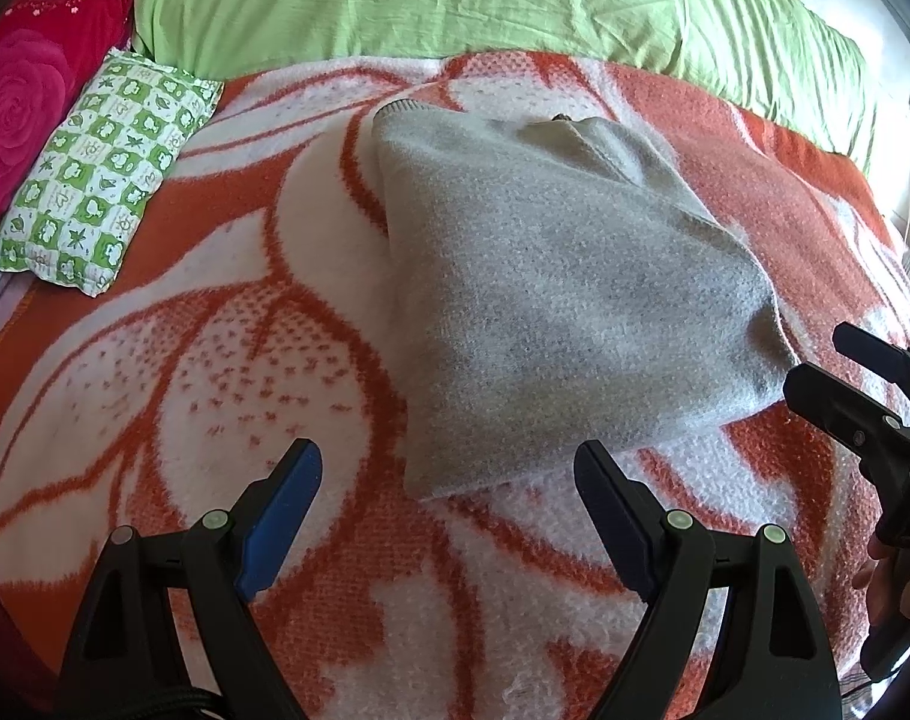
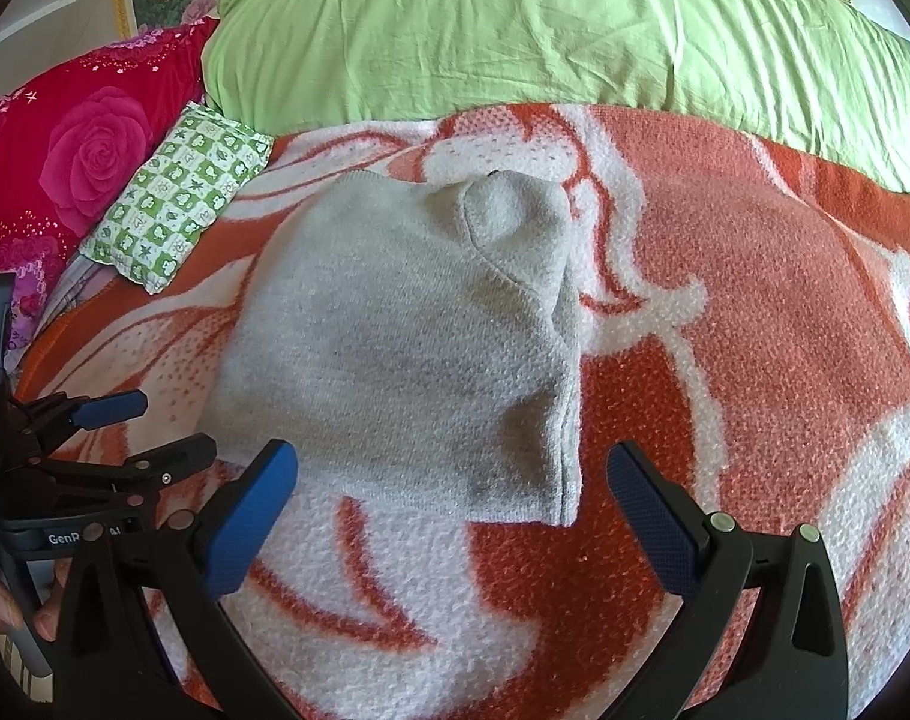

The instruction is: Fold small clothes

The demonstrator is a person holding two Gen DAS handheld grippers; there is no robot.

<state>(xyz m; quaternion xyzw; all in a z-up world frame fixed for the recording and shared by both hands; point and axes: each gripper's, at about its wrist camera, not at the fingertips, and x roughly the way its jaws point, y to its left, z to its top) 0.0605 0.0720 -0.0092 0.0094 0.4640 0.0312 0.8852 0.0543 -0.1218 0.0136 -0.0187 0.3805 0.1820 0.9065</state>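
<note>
Here both sets of jaws stand spread wide, holding nothing: the left gripper (image 1: 449,480) and right gripper (image 2: 452,480) hover just short of the near edge of the folded grey garment (image 1: 550,300), which lies on the orange-and-white blanket (image 1: 185,330), a green-checked pillow (image 1: 101,174) beyond

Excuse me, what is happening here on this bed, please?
A person with a gripper in each hand is folding small clothes. A grey knit garment lies already folded on the orange and white blanket. The left gripper and the right gripper are both open at its near edge, holding nothing.
</note>
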